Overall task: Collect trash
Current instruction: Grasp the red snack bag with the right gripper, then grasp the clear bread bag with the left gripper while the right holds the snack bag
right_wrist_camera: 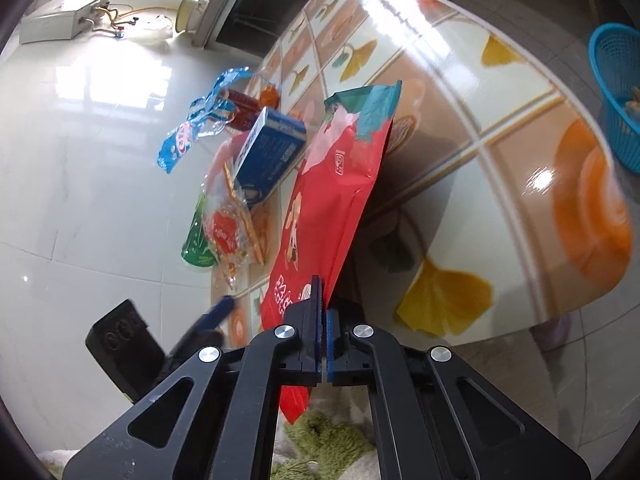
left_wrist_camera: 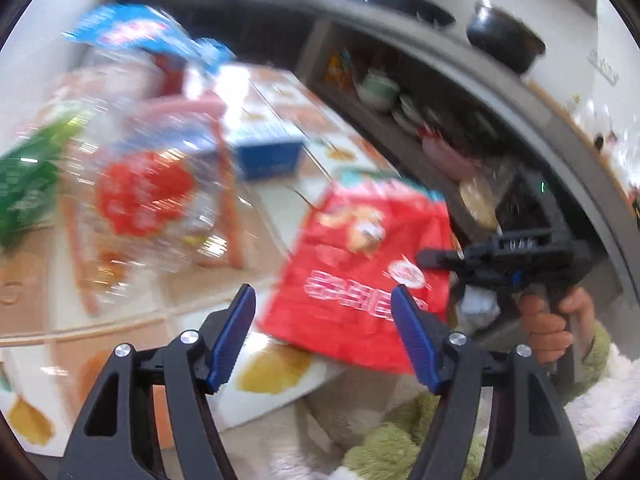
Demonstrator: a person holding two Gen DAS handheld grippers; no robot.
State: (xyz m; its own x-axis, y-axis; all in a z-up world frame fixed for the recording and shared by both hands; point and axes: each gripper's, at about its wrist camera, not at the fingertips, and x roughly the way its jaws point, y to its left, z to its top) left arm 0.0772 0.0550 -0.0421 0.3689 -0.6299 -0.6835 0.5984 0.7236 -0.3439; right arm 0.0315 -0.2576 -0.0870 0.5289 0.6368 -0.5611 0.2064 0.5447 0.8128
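Fingers of my left gripper [left_wrist_camera: 323,334] spread and empty; my right gripper [right_wrist_camera: 322,316] pinches the red bag [right_wrist_camera: 332,200]

Left to right on the table [right_wrist_camera: 500,128]: green wrapper [right_wrist_camera: 196,240], clear wrapper [right_wrist_camera: 228,232], blue box [right_wrist_camera: 268,152], then the red bag, lifted on edge over the table's near rim, its lower corner clamped

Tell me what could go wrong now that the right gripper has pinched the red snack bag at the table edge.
1. The right gripper pinches only the bottom edge of the red snack bag; the slick foil might slip out when lifted.
2. The bag stands tall near the blue box and could knock it when swung.
3. The open left gripper hovers close by, so the two grippers might collide.
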